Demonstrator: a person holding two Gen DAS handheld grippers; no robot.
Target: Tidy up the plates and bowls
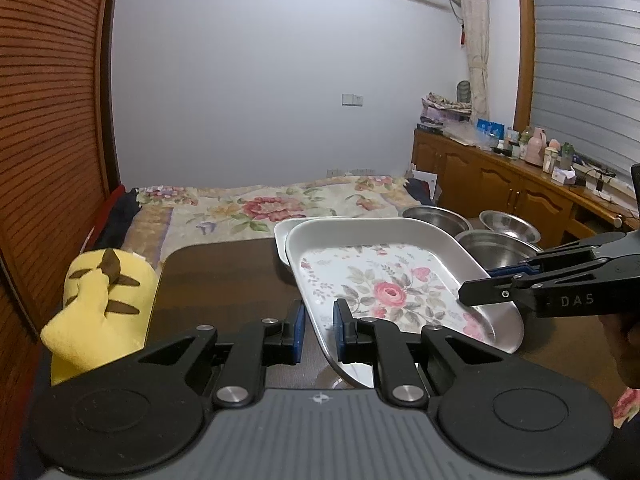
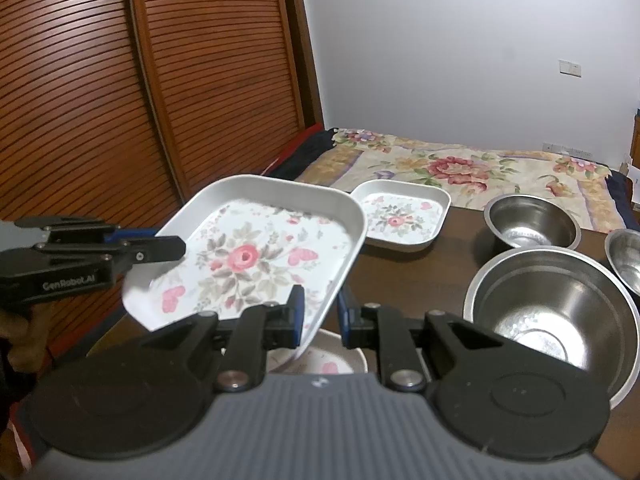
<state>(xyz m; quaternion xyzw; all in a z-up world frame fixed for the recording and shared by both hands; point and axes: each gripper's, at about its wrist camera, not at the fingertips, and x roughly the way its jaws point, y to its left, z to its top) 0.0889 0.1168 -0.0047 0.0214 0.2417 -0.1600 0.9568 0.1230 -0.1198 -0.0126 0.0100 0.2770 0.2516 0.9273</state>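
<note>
You have the big flowered plate (image 2: pixel 256 256) up in the air over the dark wooden table (image 1: pixel 224 276), tipped a little. The left gripper (image 1: pixel 319 330) pinches the rim on one side and the right gripper (image 2: pixel 319 318) pinches the rim on the other, so both are squeezed tight on the same plate. Under it, close to you, a round flowered plate (image 2: pixel 328 360) sits on the table. The small flowered plate (image 2: pixel 404 216) waits at the far edge, near the bed (image 2: pixel 460 168).

My guess is you want to stack this plate with the others. Keep both hands level so the plate does not slide out. Move both hands together, slow and even. Line the corners up over the plate you pick before you go down. Let go only when it sits flat.

The plates with the square shape have round corners and a low wall all around. They look smooth and hard, with pink roses painted inside. Smooth rims can slip, so hold on well. Three shiny metal bowls stand to the right: a large bowl (image 2: pixel 556 312), a middle bowl (image 2: pixel 532 220) and an edge bowl (image 2: pixel 626 260). They are round and deep, and would clang if bumped. A soft yellow plush toy (image 1: pixel 100 312) lies to the left of the table
</note>
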